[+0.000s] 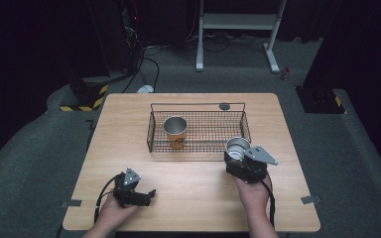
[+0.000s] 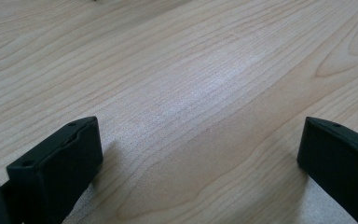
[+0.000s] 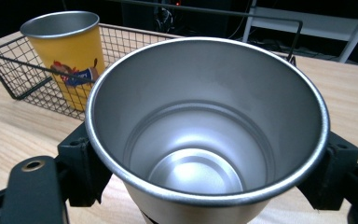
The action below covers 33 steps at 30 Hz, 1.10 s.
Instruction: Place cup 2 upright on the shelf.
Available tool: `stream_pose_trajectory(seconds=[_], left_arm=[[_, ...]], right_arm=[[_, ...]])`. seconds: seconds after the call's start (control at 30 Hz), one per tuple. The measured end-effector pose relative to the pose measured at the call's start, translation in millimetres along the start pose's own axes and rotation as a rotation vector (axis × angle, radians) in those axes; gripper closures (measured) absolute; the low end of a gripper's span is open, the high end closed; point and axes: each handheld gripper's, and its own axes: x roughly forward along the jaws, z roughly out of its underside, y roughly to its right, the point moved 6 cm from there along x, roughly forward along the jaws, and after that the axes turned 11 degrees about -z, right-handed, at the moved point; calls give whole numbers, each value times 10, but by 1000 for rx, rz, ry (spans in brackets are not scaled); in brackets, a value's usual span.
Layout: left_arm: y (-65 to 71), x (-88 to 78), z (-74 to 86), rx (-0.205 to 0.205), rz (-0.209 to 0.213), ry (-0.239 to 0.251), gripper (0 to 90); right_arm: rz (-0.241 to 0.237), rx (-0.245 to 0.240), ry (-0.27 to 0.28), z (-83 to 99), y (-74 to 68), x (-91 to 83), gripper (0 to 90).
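Silver steel cup (image 3: 205,135), upright and open-mouthed, sits clamped between the jaws of the right hand-held gripper (image 1: 247,161) just outside the front right corner of the black wire basket (image 1: 198,130) on the light wooden surface (image 1: 193,193). A yellow printed metal cup (image 1: 175,131) stands inside that basket. Well to the basket's front left, the left hand-held gripper (image 1: 138,194) rests with jaws apart, holding nothing.

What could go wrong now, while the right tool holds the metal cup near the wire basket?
1. The right tool grips the silver cup only by its smooth sides, so it may slip or tilt.
2. The wire basket has a raised front rim; a cup carried low could strike it.
3. The yellow cup already stands inside, and a careless placement might knock it over.
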Motion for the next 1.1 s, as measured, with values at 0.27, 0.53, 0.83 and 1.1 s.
stream_pose_trajectory(seconds=[0.27, 0.53, 0.83, 1.1], left_arm=[[1, 3, -3, -1, 2, 2, 2], [1, 2, -3, 0, 0, 4, 3], [0, 1, -1, 1, -5, 9, 6], [3, -3, 5, -3, -5, 6, 6]], right_arm=[[14, 13, 0, -145, 12, 48, 182], [28, 16, 3, -203, 24, 83, 183], [14, 14, 9, -243, 15, 137, 183], [5, 6, 15, -291, 51, 178, 183]])
